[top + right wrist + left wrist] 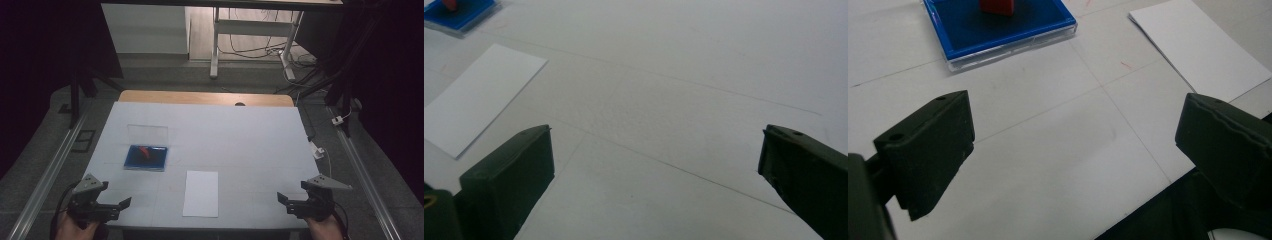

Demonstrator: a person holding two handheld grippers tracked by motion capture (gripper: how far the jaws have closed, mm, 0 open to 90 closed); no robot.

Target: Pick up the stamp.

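A: Item one, your left gripper point(112, 206). Where does it sit?

B: At the near left corner of the tabletop point(240, 130), close to the front edge. Its jaws stand wide apart and hold nothing; bare white surface shows between them in the left gripper view.

A: Item two, your right gripper point(295, 202).

B: Near right corner, mirrored, also by the front edge. Jaws spread wide, nothing between them but tabletop.

A: Item three, the blue case point(146, 157).

B: Left of centre, ahead of your left gripper and apart from it. It lies flat, its clear lid point(147, 134) swung open toward the far side. A red piece point(144, 151) rests inside on the blue base; in the left gripper view the case's near edge runs along the top of the frame.

A: Item four, the white sheet point(201, 193).

B: Flat, near the front edge, roughly midway between your two grippers, touching neither. Its long sides run away from you; the near short edge lies just inside the tabletop's front edge.

A: Open room?

B: Broad bare surface across the right half and the far half. A clear strip separates case from sheet. The far wooden edge point(205, 97) is uncovered.
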